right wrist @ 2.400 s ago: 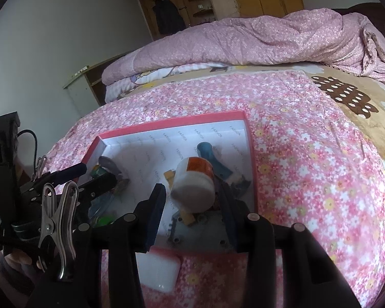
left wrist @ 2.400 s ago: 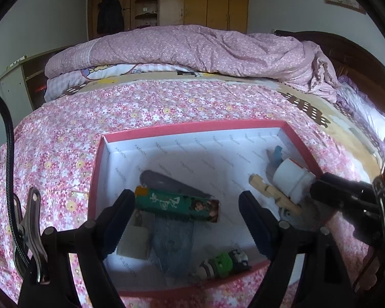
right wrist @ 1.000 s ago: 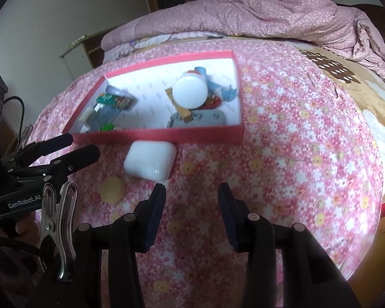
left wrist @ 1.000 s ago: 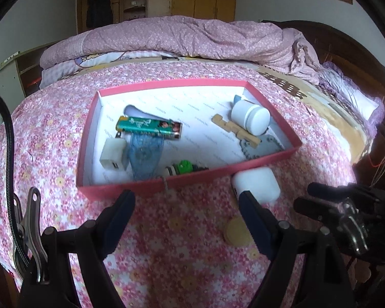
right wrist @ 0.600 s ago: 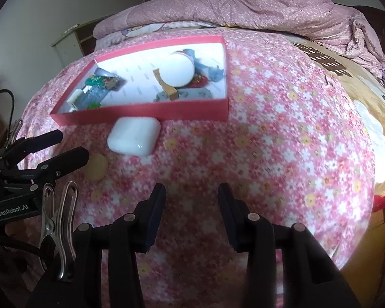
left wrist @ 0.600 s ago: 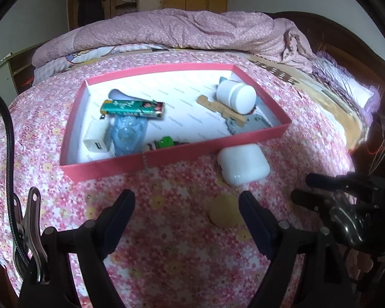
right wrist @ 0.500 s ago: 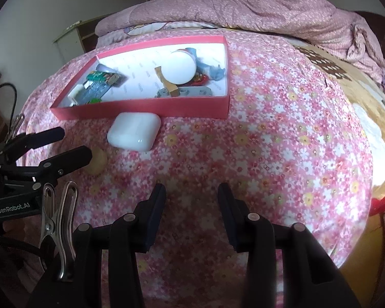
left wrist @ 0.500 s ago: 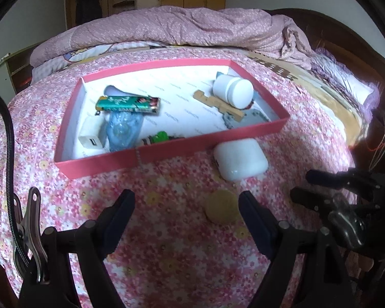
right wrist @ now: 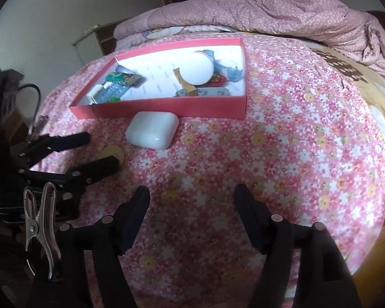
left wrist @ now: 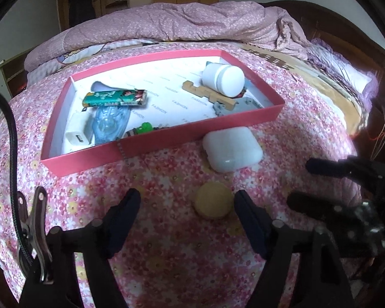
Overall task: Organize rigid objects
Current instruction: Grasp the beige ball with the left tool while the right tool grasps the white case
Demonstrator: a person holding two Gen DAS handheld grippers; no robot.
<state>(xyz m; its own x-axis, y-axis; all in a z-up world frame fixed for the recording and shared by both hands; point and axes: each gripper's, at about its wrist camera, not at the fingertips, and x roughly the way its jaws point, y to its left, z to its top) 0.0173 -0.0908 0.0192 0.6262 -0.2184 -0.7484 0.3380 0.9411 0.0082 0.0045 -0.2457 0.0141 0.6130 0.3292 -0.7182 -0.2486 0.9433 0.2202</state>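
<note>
A red shallow box lies on the flowered bed and holds a white jar, a green packet, a wooden piece, a white charger and other small items. A white case lies just outside the box's near wall. A round yellow disc lies nearer. My left gripper is open, the disc just inside its right finger. My right gripper is open and empty over bare bedspread.
A rumpled pink quilt is piled at the bed's far end. A dark wooden headboard runs along the right. A small cabinet stands at the far left. The bed's edge drops off at the right.
Both grippers have pulled back out of the box toward the near side of the bed. The white jar was left in the box. The left gripper now sits around the yellow disc.
</note>
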